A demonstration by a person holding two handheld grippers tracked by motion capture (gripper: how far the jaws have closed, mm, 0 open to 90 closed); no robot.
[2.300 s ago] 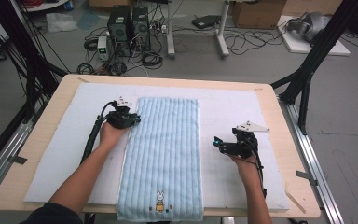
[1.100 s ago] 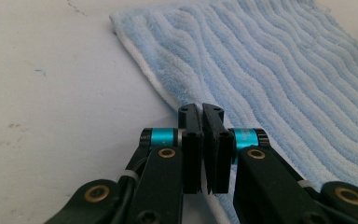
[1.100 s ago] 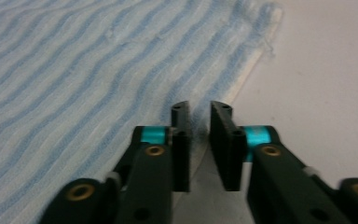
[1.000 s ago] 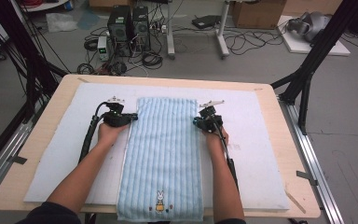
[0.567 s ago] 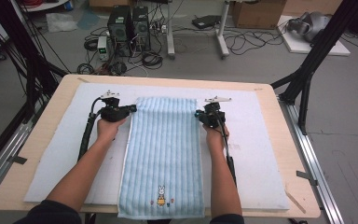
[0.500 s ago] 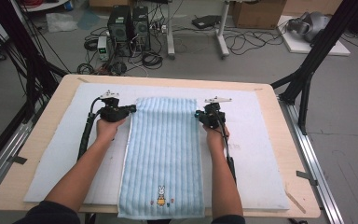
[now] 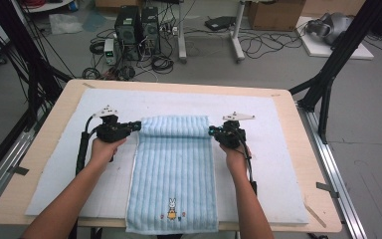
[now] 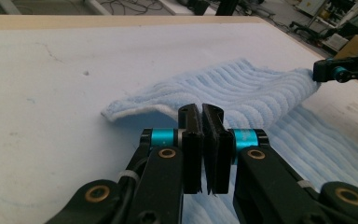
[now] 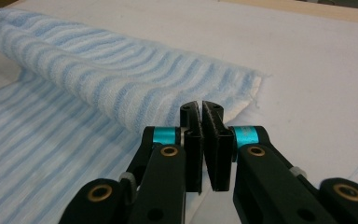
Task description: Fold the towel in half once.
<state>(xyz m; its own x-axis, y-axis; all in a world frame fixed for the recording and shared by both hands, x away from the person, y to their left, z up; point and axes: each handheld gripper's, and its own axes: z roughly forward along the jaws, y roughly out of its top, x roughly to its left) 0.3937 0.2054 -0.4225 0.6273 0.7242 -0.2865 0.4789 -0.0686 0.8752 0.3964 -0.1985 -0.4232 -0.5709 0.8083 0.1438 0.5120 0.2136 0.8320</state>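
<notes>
Gripper left and gripper right are each clamping a far corner of the blue striped towel lying on the desk, risking a crooked fold if either corner is slipping.

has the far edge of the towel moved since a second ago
Yes. The towel's far edge, pinched by the left gripper and right gripper, has lifted and come toward the person, away from the table's far rim.
</notes>
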